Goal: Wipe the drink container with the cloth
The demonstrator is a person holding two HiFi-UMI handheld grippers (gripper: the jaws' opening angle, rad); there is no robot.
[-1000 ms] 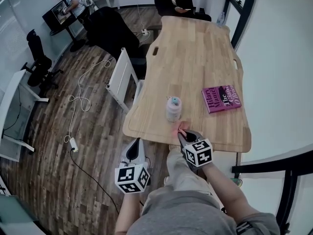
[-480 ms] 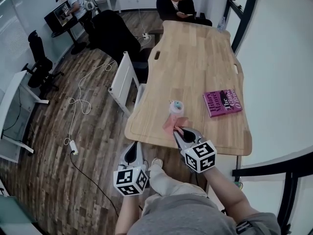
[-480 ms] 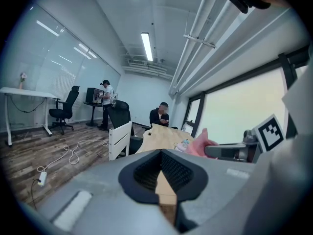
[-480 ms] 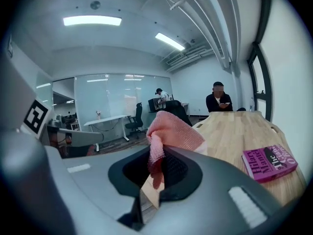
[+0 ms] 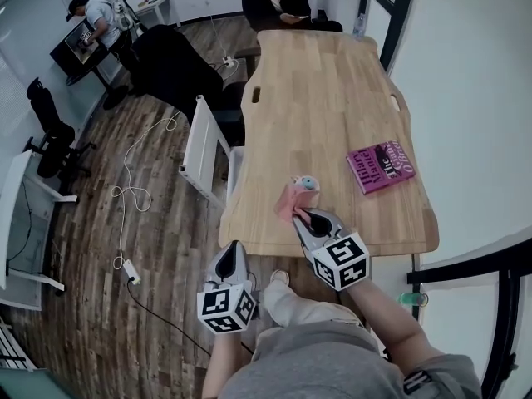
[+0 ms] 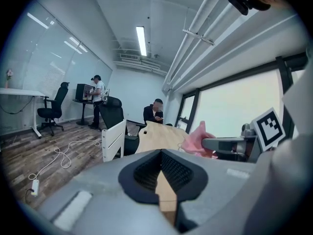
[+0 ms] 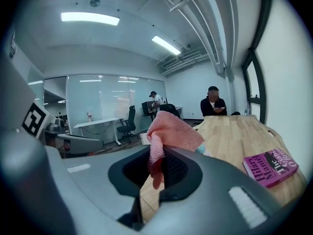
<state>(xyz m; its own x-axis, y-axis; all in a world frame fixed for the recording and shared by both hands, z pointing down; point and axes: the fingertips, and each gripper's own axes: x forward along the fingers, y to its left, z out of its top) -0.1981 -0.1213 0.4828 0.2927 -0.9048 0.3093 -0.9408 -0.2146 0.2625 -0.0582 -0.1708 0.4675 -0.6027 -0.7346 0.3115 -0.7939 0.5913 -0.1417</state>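
Head view: the drink container (image 5: 307, 184) stands by the table's (image 5: 332, 90) near edge, and the pink cloth (image 5: 289, 204), lower a second ago, now lies against its side (wiping can start). My right gripper (image 5: 304, 217) pinches the cloth; my left gripper (image 5: 231, 254) hangs closed and empty, off the table.

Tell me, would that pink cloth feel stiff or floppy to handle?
Probably floppy: the cloth droops in folds where the right gripper pinches it. Likely light too, since one pinch carries it all. Its knobbly weave probably resists slipping.
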